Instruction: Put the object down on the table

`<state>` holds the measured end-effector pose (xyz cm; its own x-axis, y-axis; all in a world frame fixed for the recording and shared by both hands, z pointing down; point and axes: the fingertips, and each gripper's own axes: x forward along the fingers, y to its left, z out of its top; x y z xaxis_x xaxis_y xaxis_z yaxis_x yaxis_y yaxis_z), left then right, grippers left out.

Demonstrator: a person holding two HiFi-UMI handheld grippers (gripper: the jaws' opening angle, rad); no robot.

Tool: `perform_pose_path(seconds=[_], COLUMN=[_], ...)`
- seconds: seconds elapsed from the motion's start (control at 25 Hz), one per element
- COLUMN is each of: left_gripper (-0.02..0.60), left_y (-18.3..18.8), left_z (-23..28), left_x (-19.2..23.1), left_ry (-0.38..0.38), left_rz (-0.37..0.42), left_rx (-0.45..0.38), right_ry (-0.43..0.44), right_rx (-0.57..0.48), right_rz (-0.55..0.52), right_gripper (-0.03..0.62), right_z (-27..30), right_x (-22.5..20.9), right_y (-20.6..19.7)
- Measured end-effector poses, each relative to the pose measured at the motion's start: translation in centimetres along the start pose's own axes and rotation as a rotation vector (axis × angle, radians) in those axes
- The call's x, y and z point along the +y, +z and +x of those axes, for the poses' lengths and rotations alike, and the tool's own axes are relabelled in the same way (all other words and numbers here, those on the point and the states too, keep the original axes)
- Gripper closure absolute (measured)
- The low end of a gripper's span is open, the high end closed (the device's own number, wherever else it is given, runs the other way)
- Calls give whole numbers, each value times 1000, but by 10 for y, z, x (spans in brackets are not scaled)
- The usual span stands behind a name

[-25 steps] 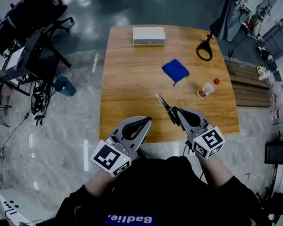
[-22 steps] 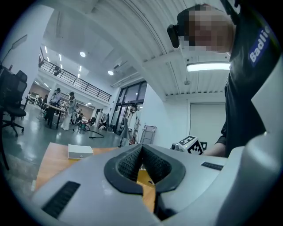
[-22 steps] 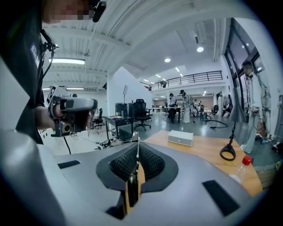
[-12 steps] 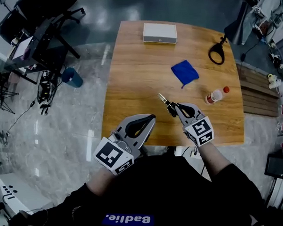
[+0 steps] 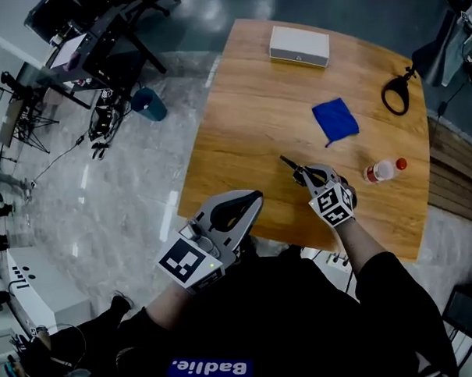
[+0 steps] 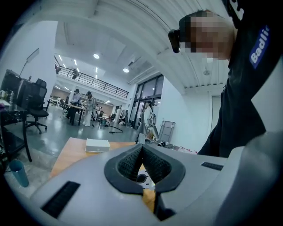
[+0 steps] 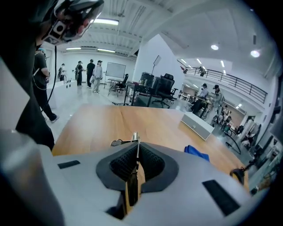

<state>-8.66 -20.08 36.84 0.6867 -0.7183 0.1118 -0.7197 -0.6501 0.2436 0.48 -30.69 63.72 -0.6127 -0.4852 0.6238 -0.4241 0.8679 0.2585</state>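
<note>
A wooden desk (image 5: 241, 121) carries a white box (image 5: 298, 46) at its far edge, a blue cloth (image 5: 335, 118), a black loop (image 5: 395, 95) and a red-capped bottle (image 5: 383, 170) lying on its side. The right tongs (image 5: 304, 173) are over the near part, closed on a slim dark tool (image 5: 288, 163). The left tongs (image 5: 256, 198), tips together, straddle the near edge.

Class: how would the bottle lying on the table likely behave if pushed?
The bottle lies on its side on the table, so a sideways nudge would probably roll it. It looks like clear plastic, so likely light. Its red cap is on, so spilling seems unlikely.
</note>
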Motion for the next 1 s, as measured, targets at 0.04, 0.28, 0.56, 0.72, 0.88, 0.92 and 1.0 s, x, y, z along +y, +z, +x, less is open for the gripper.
perform_pose_path(seconds=[0.04, 0.28, 0.56, 0.72, 0.88, 0.92, 1.0], left_gripper=[574, 574, 574, 574, 574, 574, 574], left_y=[-2, -13, -20, -21, -21, -20, -18], left_z=[-1, -8, -17, -17, -19, -21, -28], left_x=[0, 0, 0, -2, -2, -1, 2], left_ry=[14, 71, 86, 69, 48, 43, 37], left_rz=[-2, -13, -25, -26, -14, -11, -7], left_rx=[10, 29, 49, 51, 49, 47, 43], right_ry=[4, 19, 36, 71, 103, 109, 113], right_rx=[8, 54, 63, 78, 122, 139, 172], right_rz=[-22, -162, -281, -325, -361, -362, -368], right_gripper=[583, 583, 583, 580, 554, 545, 526], right_z=[5, 28, 35, 36, 41, 42, 45], right_x=[0, 0, 17, 31, 42, 45, 49], right_y=[-4, -28, -41, -45, -58, -60, -63])
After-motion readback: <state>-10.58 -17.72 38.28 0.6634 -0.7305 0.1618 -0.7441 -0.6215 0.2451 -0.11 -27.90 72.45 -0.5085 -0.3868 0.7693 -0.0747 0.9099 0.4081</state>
